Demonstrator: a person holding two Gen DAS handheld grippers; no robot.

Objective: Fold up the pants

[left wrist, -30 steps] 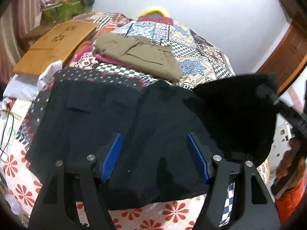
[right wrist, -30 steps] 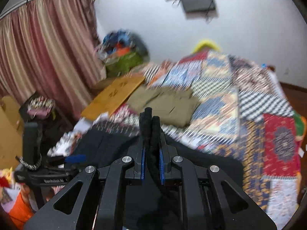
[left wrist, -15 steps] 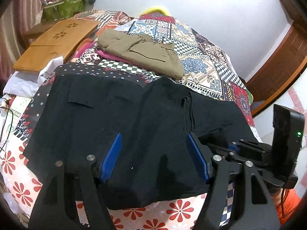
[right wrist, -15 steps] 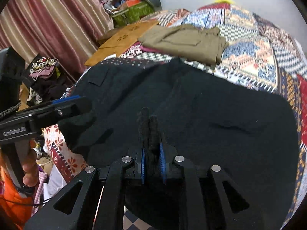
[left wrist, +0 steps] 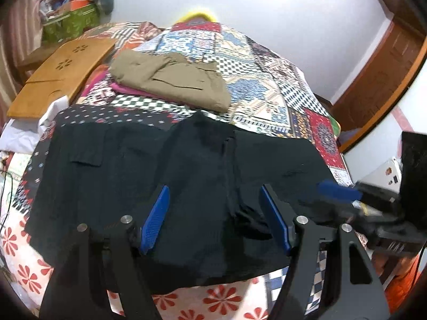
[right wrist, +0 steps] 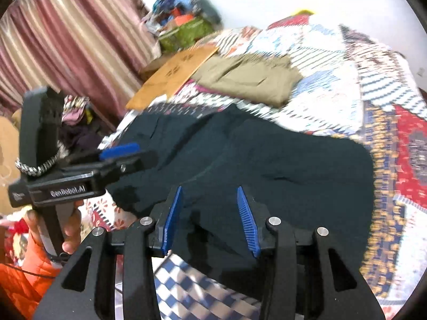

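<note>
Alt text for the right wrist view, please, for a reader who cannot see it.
The right gripper, fingers apart and just opened, hovers over black pants spread flat on a patchwork quilt. The left gripper reaches in from the left; folded khaki pants lie behind.

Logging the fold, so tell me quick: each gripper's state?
Left gripper: open, holding nothing.
Right gripper: just opened, black pants released.

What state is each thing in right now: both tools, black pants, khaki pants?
left tool: open, empty, over the black pants.
right tool: open, jaws just been opening, nothing pinched between them.
black pants: spread flat on the quilt, released.
khaki pants: folded, lying behind the black pants.
</note>
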